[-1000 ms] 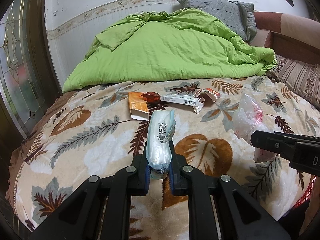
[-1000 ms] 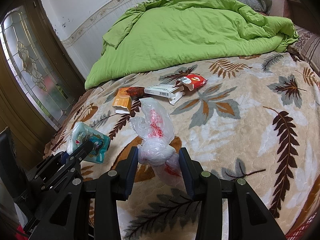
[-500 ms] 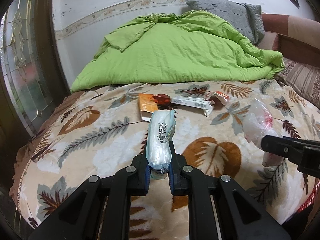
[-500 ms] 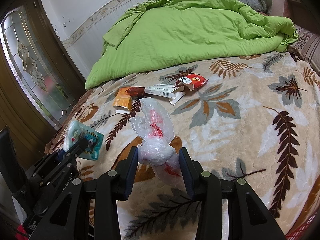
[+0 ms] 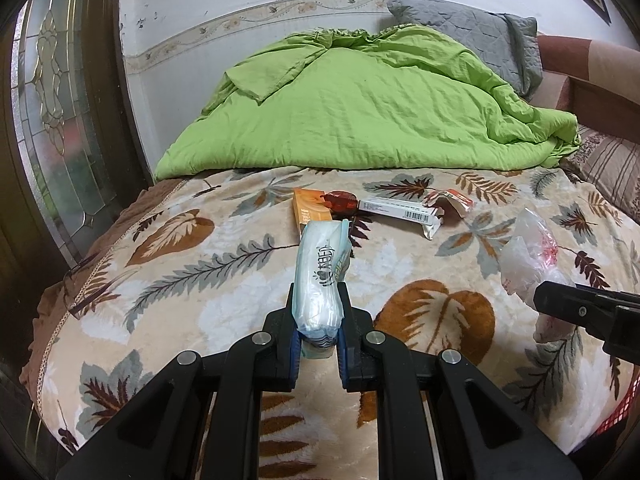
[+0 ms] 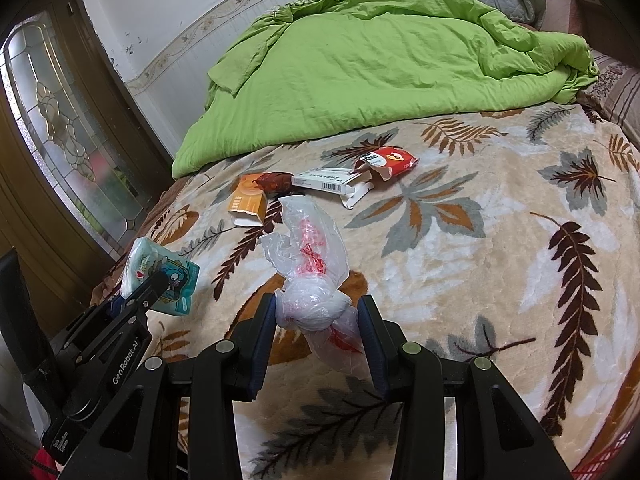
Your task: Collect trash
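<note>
Tissue pack [image 5: 320,280] clamped in left gripper [image 5: 318,330] — lifted.

Tissue pack [image 5: 321,280] and knotted bag [image 6: 310,280] held, wrappers [image 6: 320,184] on bed

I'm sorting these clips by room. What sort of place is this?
Most likely a bedroom: a bed under a leaf-patterned blanket, a rumpled green quilt and a grey pillow against the wall.
</note>
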### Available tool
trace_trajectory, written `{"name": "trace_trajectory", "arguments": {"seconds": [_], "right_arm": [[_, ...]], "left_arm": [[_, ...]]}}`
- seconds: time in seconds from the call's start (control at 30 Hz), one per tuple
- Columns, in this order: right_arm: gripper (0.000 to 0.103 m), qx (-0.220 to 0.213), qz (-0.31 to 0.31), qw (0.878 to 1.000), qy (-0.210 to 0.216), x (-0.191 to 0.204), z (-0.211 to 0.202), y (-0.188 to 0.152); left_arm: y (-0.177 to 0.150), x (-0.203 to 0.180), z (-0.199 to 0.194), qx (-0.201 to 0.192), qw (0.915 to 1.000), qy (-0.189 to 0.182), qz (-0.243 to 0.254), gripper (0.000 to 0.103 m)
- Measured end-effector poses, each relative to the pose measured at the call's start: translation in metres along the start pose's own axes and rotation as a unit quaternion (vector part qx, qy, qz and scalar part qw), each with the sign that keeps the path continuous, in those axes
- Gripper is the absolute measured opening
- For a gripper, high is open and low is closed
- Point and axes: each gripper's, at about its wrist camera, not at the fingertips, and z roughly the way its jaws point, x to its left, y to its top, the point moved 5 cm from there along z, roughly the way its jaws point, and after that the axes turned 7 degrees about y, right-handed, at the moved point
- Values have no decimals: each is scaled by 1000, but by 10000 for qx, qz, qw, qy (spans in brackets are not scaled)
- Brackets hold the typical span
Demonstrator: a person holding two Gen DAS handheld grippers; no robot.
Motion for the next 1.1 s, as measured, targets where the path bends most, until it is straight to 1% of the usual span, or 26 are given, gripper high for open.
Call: {"name": "trace_trajectory", "arguments": {"seconds": [1.1], "right_arm": [[44,-4,-3,10000,23,-1,-1,-1]], "left_arm": [[-3,-3,-1,-18,10000,15,32,14]]}}
